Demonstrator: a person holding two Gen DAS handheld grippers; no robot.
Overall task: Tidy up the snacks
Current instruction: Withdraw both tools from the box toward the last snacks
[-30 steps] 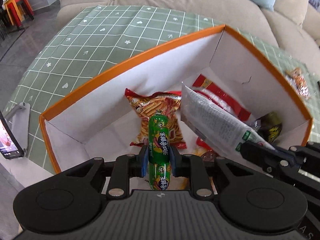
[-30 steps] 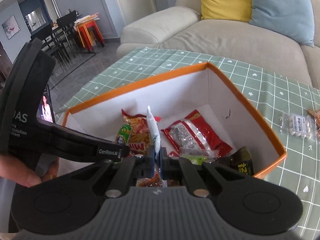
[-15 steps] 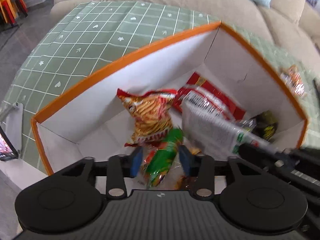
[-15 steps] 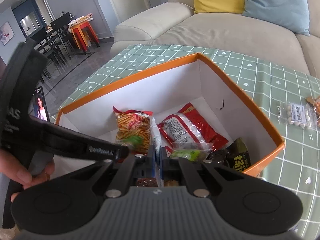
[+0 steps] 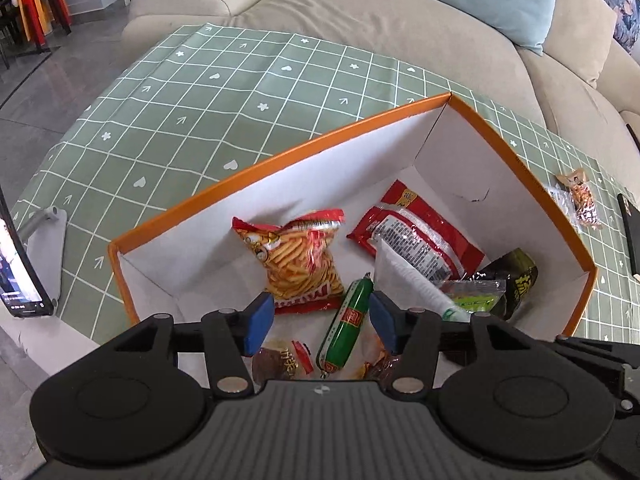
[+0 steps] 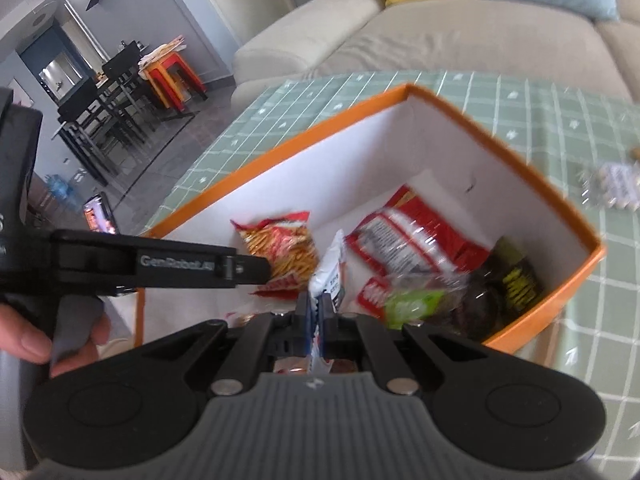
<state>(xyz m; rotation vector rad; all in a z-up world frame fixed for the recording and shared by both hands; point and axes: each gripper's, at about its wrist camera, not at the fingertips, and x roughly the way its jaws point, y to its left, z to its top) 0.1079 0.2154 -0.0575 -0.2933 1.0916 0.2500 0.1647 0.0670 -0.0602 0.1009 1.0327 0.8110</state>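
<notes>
On the worktop, spread with a green checked cloth (image 5: pixel 240 112), stands an orange-rimmed cardboard box (image 5: pixel 280 160) with white inner walls, holding the snacks; the left gripper (image 5: pixel 322 316) hangs over its near end with its jaws well apart, having just been opening; a green sausage stick (image 5: pixel 348 324) lies between the blue pads (image 5: pixel 260 316) but neither pad presses on it, and it rests tilted on the box floor among small packets near the front wall; beyond it a red bag of potato sticks (image 5: pixel 300 264) lies flat toward the left wall, and a red packet with a printed label (image 5: pixel 416 232) lies toward the far right corner; a dark packet with yellow lettering (image 5: pixel 516 280) and a clear pouch with green contents (image 5: pixel 472 296) sit by the right wall; the right gripper (image 6: pixel 316 312) has its jaws closed tight on a white wrapper (image 6: pixel 330 268), which stands up from the pads over the inside of the box; a person's hand (image 6: pixel 44 336) grips the handle of the left gripper at the left edge of the right wrist view; outside the box, a small packet of snacks (image 5: pixel 580 196) lies on the cloth to the right, and a phone on a stand (image 5: pixel 20 272) sits at the worktop's left edge; a beige sofa (image 5: pixel 360 20) with cushions runs behind.
</notes>
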